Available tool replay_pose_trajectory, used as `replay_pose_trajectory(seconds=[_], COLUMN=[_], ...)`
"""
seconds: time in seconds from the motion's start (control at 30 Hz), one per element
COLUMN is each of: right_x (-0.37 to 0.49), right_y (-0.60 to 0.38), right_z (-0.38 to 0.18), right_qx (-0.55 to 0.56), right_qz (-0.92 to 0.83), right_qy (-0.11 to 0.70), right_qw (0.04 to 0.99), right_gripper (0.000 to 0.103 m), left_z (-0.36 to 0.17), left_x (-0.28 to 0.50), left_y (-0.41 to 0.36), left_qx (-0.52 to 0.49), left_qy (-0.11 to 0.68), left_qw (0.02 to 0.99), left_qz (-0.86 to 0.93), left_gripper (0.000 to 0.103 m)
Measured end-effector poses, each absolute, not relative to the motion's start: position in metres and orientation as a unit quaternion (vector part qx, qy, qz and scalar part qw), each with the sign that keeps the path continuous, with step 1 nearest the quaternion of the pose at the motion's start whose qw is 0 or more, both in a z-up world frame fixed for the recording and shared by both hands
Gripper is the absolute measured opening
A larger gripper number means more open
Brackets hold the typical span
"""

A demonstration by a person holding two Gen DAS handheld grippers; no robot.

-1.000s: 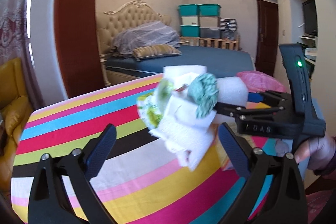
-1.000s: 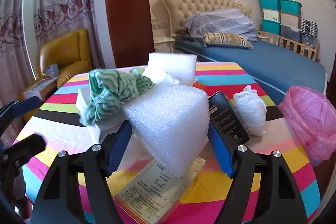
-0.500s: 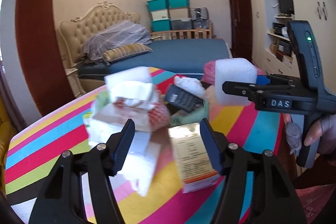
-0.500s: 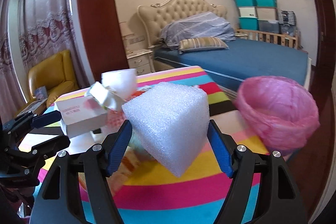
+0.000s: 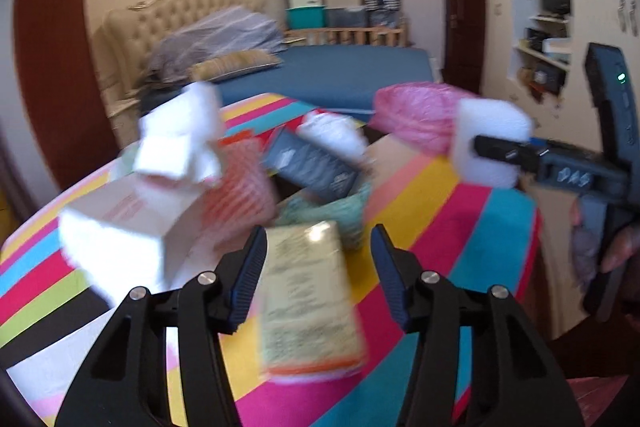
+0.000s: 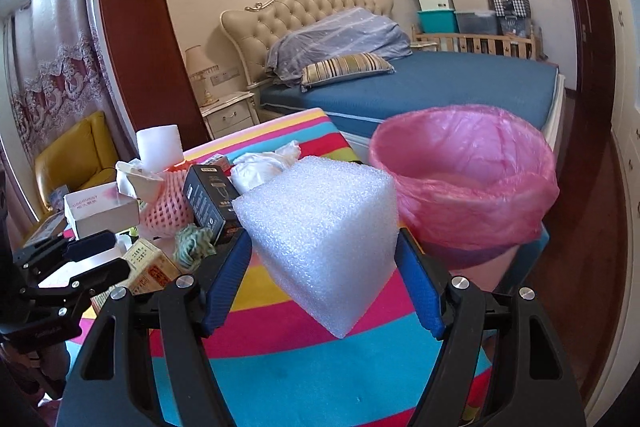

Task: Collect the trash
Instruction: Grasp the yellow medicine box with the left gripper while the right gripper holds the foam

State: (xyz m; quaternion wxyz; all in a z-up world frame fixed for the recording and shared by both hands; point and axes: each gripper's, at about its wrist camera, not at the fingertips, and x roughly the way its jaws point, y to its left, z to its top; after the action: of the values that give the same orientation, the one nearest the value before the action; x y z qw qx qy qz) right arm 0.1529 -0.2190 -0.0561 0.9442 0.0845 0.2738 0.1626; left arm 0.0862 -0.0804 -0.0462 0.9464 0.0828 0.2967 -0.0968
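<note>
The left wrist view was smeared with motion blur, so we could not read the print on the yellowish carton (image 5: 308, 303) at the lower centre, nor tell the white scraps (image 5: 180, 143) at the upper left from one another. The lower ends of both tools were cut off by the frame edges. In the right wrist view the foam hid the table directly ahead of it, and we could see only the far inner wall of the pink-lined bin (image 6: 464, 179).

The left gripper (image 5: 318, 267) had its jaws partway apart and closing. The yellowish carton lay between them on the striped tablecloth (image 5: 452, 227), but through the blur we could not see the pads pressing on it. The right wrist view showed that gripper at the lower left edge, too small to settle the matter.

The right gripper (image 6: 324, 267) was clenched on the white foam block (image 6: 320, 235), both blue pads flat against its sides, the block lifted clear of the cloth with one corner pointing down. The bin stood just right of the block in the frame, at the table's far edge. The rest of the trash, a black box (image 6: 210, 203), pink netting (image 6: 164, 213) and a white carton (image 6: 102, 213), sat heaped at the centre left.
</note>
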Motion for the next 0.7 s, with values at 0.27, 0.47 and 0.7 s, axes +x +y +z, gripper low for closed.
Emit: replay_pose_trajectory(seconds=[0.27, 0.47, 0.7], right_x=[0.148, 0.133, 0.133], right_y=[-0.208, -0.212, -0.226], right_z=[-0.063, -0.056, -0.052], right_qx=[0.089, 0.058, 0.055], right_qz=[0.18, 0.168, 0.152], right_qy=[0.275, 0.257, 0.248], right_qw=[0.94, 0.95, 0.955], right_gripper=[0.07, 0.07, 0.07], left_z=[-0.07, -0.075, -0.049], left_x=[0.087, 0.089, 0.081], left_y=[-0.078, -0.078, -0.091], left_qx=[0.099, 0.1, 0.11], left_qy=[0.347, 0.34, 0.289], left_qw=[0.928, 0.931, 0.946], left_qz=[-0.094, -0.089, -0.096], left_gripper=[0.065, 0.052, 0.051])
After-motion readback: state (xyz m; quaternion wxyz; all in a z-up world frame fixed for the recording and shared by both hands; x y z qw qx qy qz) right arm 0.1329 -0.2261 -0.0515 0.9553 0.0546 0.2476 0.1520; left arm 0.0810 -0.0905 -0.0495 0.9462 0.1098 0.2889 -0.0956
